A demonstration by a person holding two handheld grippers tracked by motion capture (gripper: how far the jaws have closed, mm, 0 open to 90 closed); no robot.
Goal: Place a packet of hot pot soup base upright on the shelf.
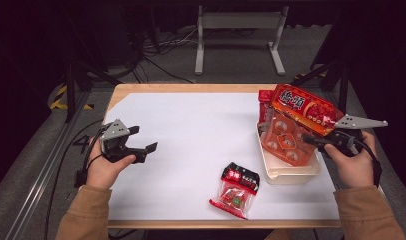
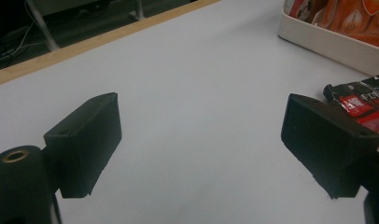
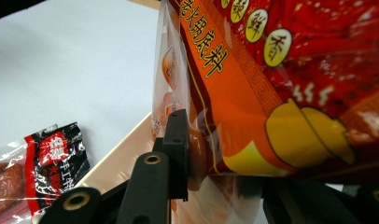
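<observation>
Right claw, at 3 o'clock on the bench, pinches an orange pouch by its lower edge and holds it tilted above the tray; in the right gripper view one jaw presses the clear film of the pouch. Left claw, at 9 o'clock, hangs wide and empty over bare sheet. A small black-and-red packet lies flat at 6 o'clock, just beside the tray's near corner.

Risks, as judged: the grip sits on slick film near one edge, so the heavy pouch may swing, slide out, and drop onto the tray rim or tip the light tray. Lowered askew, it could catch the red packs already standing in the tray and push them over.

Surface and room: wooden bench covered by a white sheet, smooth and low in friction. Beyond, at 12 o'clock, a dark floor with loose cables and a grey metal frame.
</observation>
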